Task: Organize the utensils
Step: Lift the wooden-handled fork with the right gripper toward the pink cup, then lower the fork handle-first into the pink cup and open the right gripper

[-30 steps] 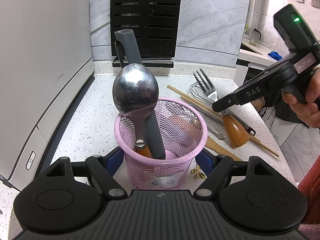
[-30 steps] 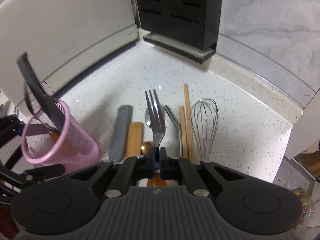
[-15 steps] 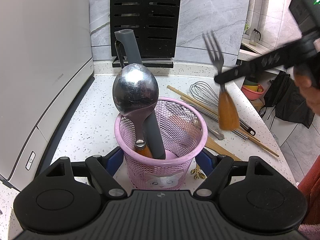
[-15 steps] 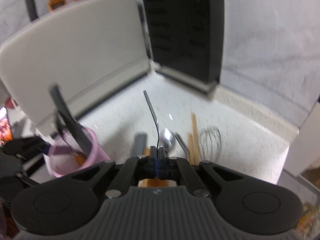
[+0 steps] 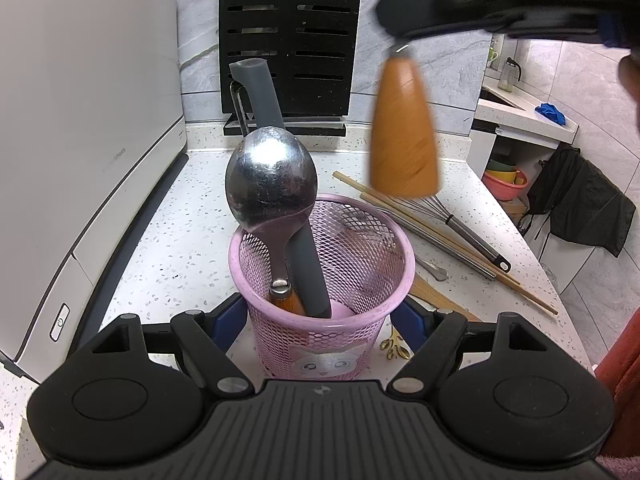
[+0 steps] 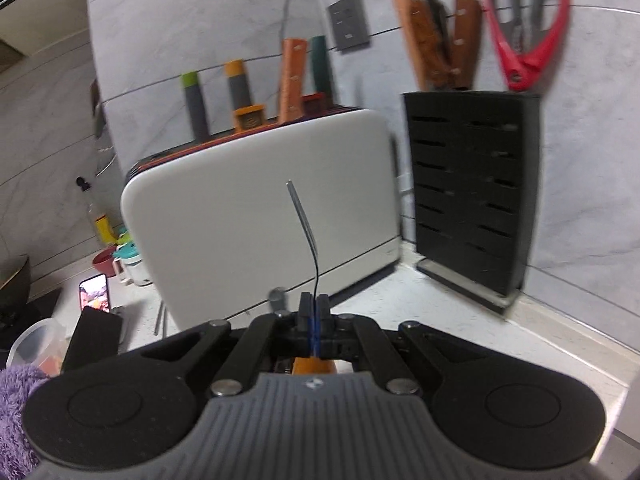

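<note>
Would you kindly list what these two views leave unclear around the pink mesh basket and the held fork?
- Fork tines: left wrist view, cut off by the top edge above the right tongs.
- Wooden fork handle: left view, motion-blurred; right view, mostly hidden behind the tongs.
- Pink mesh basket: absent from the right view.
- Small gold object: left view, hidden by basket and left tongs.

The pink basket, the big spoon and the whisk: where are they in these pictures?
pink basket (image 5: 362, 236): left wrist view, on its far inner mesh wall.
big spoon (image 5: 271, 182): left wrist view, on the middle of its shiny bowl.
whisk (image 5: 466, 229): left wrist view, on its metal handle, lying on the counter.
</note>
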Action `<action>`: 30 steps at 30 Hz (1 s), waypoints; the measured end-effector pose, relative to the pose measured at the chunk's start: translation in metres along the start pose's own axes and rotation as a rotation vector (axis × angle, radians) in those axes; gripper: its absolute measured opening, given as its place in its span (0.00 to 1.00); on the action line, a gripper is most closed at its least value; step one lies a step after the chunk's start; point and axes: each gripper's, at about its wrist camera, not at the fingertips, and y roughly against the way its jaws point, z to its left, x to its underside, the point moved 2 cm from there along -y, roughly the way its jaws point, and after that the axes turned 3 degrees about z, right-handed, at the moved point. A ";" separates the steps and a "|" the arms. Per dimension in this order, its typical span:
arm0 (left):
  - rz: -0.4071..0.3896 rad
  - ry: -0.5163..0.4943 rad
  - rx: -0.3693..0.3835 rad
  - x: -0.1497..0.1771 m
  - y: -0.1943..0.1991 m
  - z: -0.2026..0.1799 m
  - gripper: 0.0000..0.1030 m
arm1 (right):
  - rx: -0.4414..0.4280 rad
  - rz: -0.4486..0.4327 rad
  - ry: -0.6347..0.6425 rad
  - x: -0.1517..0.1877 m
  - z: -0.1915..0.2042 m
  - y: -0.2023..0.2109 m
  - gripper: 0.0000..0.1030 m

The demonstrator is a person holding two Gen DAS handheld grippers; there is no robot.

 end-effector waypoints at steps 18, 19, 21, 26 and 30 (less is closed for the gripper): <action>0.005 0.000 0.004 -0.002 -0.001 -0.001 0.88 | -0.007 0.116 0.109 0.040 0.010 -0.055 0.00; 0.005 0.000 0.004 -0.002 -0.001 0.000 0.88 | -0.009 0.121 0.114 0.042 0.009 -0.056 0.00; 0.005 0.001 0.004 -0.002 -0.001 -0.001 0.88 | -0.010 0.134 0.123 0.045 0.009 -0.057 0.00; 0.005 0.001 0.005 -0.002 -0.001 0.000 0.88 | -0.008 0.188 0.153 0.052 0.012 -0.060 0.00; 0.005 0.001 0.004 -0.002 -0.001 0.000 0.88 | 0.006 0.226 0.178 0.057 0.014 -0.067 0.00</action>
